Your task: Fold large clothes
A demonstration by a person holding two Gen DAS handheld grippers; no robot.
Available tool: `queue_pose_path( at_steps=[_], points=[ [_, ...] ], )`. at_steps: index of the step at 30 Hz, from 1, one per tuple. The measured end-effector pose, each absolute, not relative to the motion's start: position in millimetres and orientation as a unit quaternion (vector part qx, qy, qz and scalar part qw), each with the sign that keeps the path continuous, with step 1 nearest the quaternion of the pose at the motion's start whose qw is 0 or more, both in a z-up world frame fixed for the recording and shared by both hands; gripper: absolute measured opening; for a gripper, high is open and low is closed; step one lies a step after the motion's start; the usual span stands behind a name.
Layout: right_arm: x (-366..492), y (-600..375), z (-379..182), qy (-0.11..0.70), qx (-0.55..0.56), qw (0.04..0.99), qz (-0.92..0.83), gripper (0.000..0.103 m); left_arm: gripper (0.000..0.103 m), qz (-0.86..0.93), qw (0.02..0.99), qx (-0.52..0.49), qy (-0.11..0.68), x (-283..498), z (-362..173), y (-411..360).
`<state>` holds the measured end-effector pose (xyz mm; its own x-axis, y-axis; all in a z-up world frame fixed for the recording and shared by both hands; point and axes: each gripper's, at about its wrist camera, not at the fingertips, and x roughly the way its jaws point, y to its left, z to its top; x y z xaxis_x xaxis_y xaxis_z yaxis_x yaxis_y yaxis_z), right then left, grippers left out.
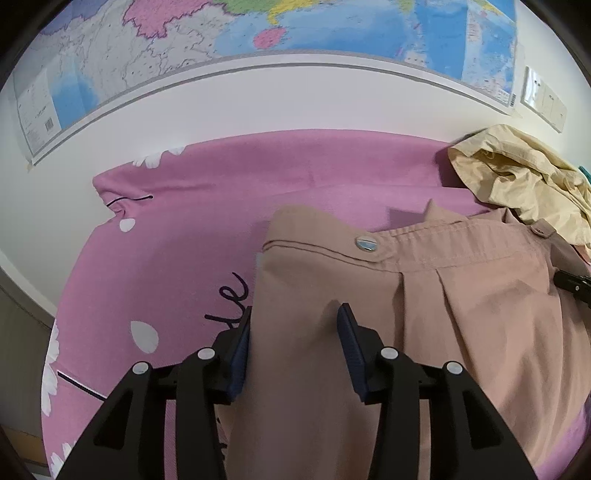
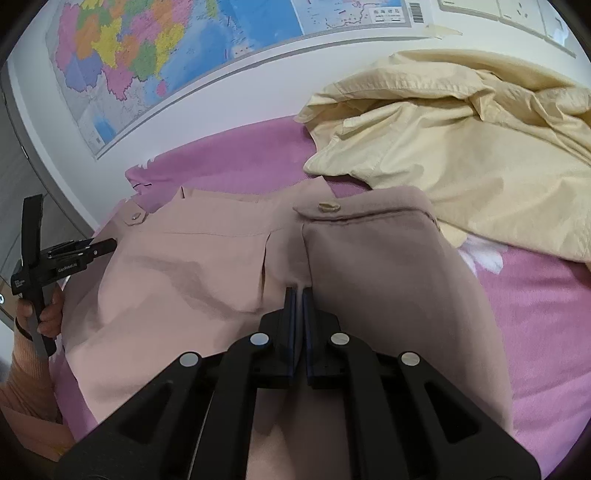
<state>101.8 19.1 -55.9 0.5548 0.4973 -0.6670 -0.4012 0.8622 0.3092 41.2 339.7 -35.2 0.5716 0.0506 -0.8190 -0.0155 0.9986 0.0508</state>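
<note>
Right gripper [image 2: 297,291]: pinching the folded edge of the dusty-pink cotton garment [image 2: 184,266].
Left gripper [image 1: 295,314]: hanging spread.
Risk: fold is likely slipping open if the pinch loosens.

The left claw [image 1: 295,325] is spread wide, while the right claw [image 2: 298,295] is pinched closed.

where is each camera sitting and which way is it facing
Left wrist: on the left gripper, looking along its open fingers across the pink coat toward the wall map.
Right wrist: on the right gripper, shut on a coat fold, facing the yellow garment; the person's left hand shows at its left.
Shared: coat, yellow garment, pink bedsheet, map.
</note>
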Motion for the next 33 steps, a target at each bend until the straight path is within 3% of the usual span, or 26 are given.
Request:
queue_pose_path(
  at_steps=[17, 20, 22, 28, 30, 33],
  points=[
    [125, 24, -61, 0.409, 0.063, 0.875, 0.250, 0.004, 0.046, 0.063, 0.881, 0.007, 0.469, 65, -49, 360],
    [118, 17, -55, 0.401, 0.071, 0.878, 0.249, 0.016, 0.052, 0.061, 0.891, -0.001, 0.450, 51, -34, 364],
    [107, 6, -46, 0.384, 0.088, 0.883, 0.255, 0.030, 0.054, 0.041, 0.904, -0.001, 0.425, 32, -19, 363],
    [77, -29, -28, 0.347, 0.117, 0.894, 0.259, 0.034, 0.061, -0.018, 0.912, 0.028, 0.409, -6, -10, 346],
    [76, -40, -39, 0.364, 0.121, 0.891, 0.241, 0.034, 0.061, -0.020, 0.907, 0.029, 0.420, -8, -22, 346],
    [81, -56, -68, 0.406, 0.139, 0.879, 0.209, 0.017, 0.061, -0.013, 0.893, 0.016, 0.450, -1, -45, 351]
  ],
)
